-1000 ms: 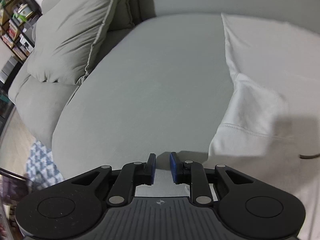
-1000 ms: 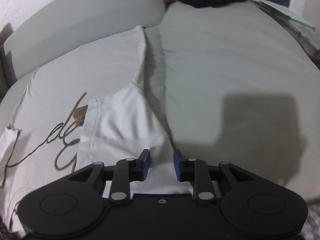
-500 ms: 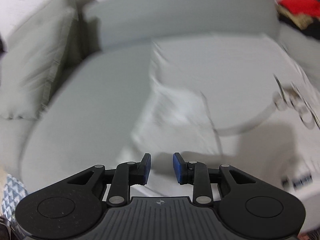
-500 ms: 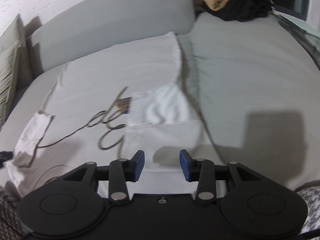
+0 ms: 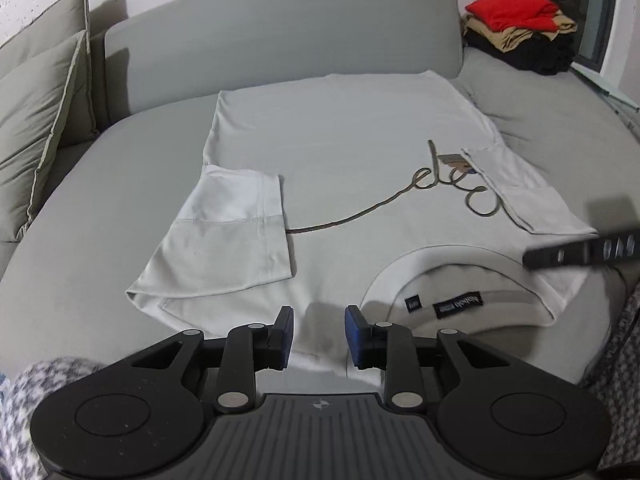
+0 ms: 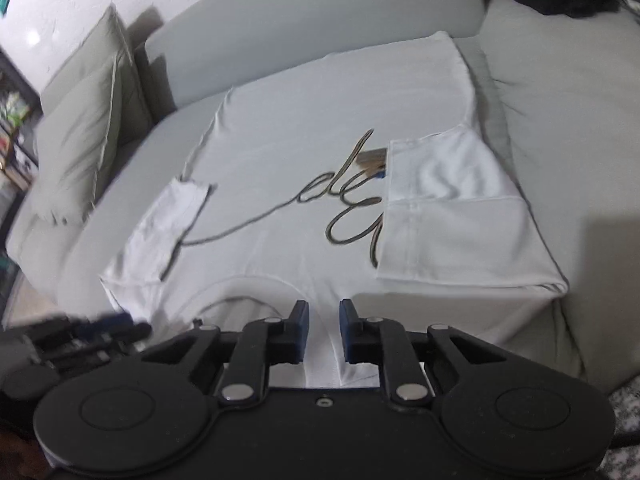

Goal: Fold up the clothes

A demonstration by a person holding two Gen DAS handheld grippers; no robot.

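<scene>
A white T-shirt (image 5: 340,152) lies flat on the grey sofa seat (image 5: 100,208), collar (image 5: 400,276) nearest me, with brown script lettering (image 5: 440,180) across the chest. Both sleeves are folded inward: one (image 5: 228,236) on the left, one (image 5: 532,196) on the right. My left gripper (image 5: 318,336) hangs over the shirt's near edge, left of the collar, jaws apart with nothing pinched. My right gripper (image 6: 324,330) hovers over the near edge by the collar (image 6: 240,292). Its jaws are closing, with a gap still between the pads and white cloth showing in it.
A stack of folded red, tan and black clothes (image 5: 520,36) sits at the far right of the seat. Grey cushions (image 5: 36,120) lean at the left, and the backrest (image 5: 280,32) runs behind the shirt. Speckled grey-white fabric (image 5: 24,400) shows at the bottom corners.
The left view has swung from the bare seat and cushion onto the shirt's middle. The right view has swung left toward the collar. The right jaws widened, then narrowed.
</scene>
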